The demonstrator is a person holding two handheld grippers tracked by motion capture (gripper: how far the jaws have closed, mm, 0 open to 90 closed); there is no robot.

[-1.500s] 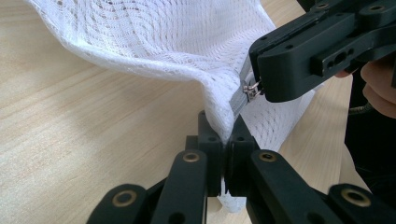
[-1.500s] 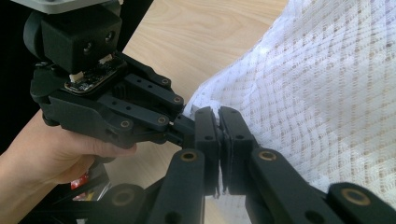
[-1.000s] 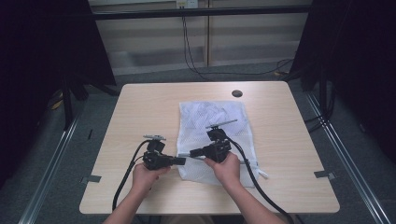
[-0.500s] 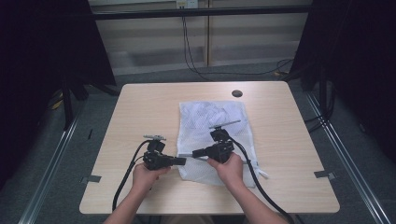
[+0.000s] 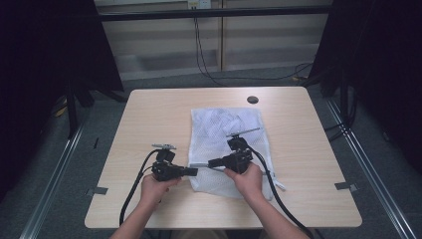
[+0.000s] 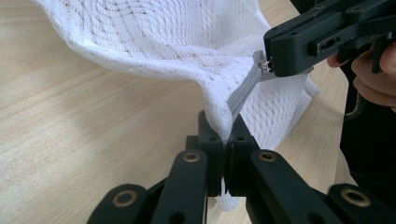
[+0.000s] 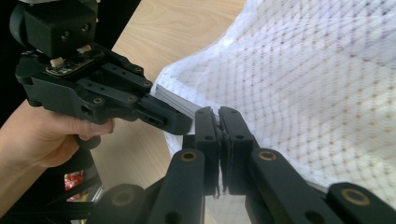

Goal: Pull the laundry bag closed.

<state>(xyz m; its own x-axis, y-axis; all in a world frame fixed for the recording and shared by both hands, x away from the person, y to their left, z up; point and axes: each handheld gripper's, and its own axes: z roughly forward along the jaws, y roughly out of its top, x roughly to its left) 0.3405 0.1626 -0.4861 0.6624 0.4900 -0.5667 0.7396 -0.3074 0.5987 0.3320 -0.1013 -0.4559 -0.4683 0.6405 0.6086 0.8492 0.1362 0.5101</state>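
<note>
A white mesh bag (image 5: 224,129) lies on the wooden table (image 5: 149,114), its near left edge lifted. Along that edge runs a grey zipper (image 6: 243,91). My left gripper (image 5: 194,172) is shut on the bag's corner at the zipper's end, and the mesh (image 6: 187,42) rises from between its jaws. My right gripper (image 5: 211,162) is shut on the zipper's small metal pull (image 6: 265,67), a short way along the grey tape (image 7: 180,103) from the left gripper (image 7: 177,123). Both grippers point at each other, nearly tip to tip, just above the table.
A black round cap (image 5: 253,99) sits in the table's far side. Black cables (image 5: 132,189) trail from both grippers toward the near edge. Bare wood lies left of the bag, and dark curtains and floor rails surround the table.
My right gripper has edged slightly to the right, away from the left one, showing a little more grey zipper between them. The left gripper has stayed still.
</note>
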